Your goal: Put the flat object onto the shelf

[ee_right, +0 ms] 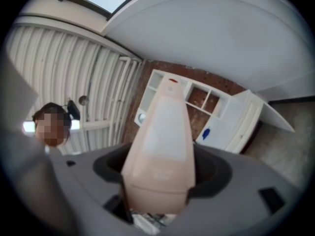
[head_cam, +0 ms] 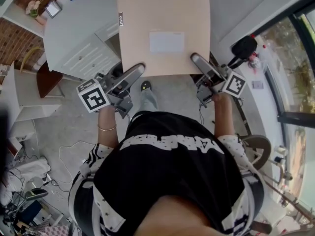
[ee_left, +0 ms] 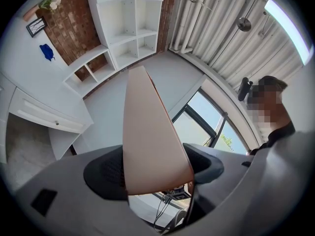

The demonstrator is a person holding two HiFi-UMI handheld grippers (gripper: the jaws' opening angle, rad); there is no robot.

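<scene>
Board (head_cam: 165, 28) runs lengthwise away from me, near edge clamped in jaws of L gripper (head_cam: 139, 68) & R gripper (head_cam: 195, 59); shelf (ee_left: 129, 33) ahead, past far edge.

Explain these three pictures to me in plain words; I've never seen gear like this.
No robot here: a person holds hand-held tongs in each hand. The head view looks down from a camera on the person's head: the left tongs and right tongs both clamp the near edge of a flat beige board with a white label, held in the air, resting on no surface. The left gripper view and right gripper view come from cameras riding on the tongs, so the board shows edge-on between the jaws. The left one also shows the white shelf unit.
</scene>
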